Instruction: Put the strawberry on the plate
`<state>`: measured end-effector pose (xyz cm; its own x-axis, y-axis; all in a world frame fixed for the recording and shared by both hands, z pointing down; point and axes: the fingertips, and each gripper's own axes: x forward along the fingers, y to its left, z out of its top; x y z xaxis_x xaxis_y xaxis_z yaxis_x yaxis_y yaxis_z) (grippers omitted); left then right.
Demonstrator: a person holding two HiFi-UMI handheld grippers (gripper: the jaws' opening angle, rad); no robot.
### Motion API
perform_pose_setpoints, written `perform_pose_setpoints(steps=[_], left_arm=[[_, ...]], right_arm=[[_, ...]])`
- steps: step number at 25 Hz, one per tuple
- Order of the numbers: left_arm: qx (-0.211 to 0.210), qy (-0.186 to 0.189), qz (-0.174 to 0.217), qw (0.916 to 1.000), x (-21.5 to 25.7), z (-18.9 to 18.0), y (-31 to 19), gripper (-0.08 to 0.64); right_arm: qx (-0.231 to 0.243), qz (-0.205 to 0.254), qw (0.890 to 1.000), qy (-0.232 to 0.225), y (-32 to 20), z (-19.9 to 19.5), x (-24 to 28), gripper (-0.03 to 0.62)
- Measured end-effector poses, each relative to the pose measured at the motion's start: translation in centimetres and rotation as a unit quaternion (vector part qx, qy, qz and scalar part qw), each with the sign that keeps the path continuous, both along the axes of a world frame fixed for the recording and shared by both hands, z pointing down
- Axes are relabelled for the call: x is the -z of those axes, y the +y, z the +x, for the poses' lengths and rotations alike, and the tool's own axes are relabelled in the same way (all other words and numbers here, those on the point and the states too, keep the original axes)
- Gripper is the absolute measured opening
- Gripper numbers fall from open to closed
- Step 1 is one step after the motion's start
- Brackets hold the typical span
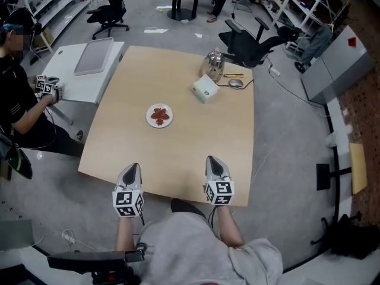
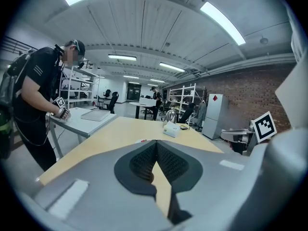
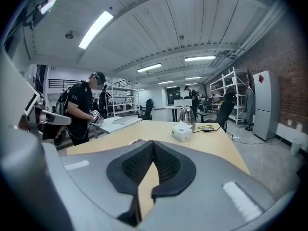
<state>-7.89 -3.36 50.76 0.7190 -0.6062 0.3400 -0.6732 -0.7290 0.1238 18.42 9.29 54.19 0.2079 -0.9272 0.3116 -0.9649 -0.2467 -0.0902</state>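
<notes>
The red strawberry [image 1: 159, 116] lies on a small white plate [image 1: 167, 121] near the middle of the wooden table [image 1: 196, 153]. My left gripper [image 1: 132, 168] rests at the table's near edge, left of centre, shut with nothing in it. My right gripper [image 1: 214, 161] rests at the near edge to its right, also shut and empty. Both are well short of the plate. In the left gripper view the jaws [image 2: 156, 143] meet at the tips; in the right gripper view the jaws [image 3: 153, 142] meet too. The plate [image 3: 138, 141] shows only as a sliver past them.
A white box [image 1: 205, 89], a metal kettle [image 1: 214, 65] and a computer mouse [image 1: 236, 83] sit at the table's far right. A white side table [image 1: 71, 82] with a grey tray [image 1: 94, 56] stands at the left, where a person [image 1: 18, 94] works. Office chairs [image 1: 252, 42] stand behind.
</notes>
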Motion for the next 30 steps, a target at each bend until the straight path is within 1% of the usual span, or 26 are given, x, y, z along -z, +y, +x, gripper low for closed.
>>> perform_pose_setpoints(steps=[8, 30], left_arm=[[-0.009, 0.002, 0.005, 0.9999, 0.0, 0.3, 0.2, 0.020], [-0.010, -0.001, 0.006, 0.9999, -0.2, 0.4, 0.5, 0.020]], right_arm=[[0.008, 0.001, 1.000, -0.007, 0.5, -1.4, -0.5, 0.006], [0.009, 0.008, 1.000, -0.011, 0.7, -1.3, -0.5, 0.006]])
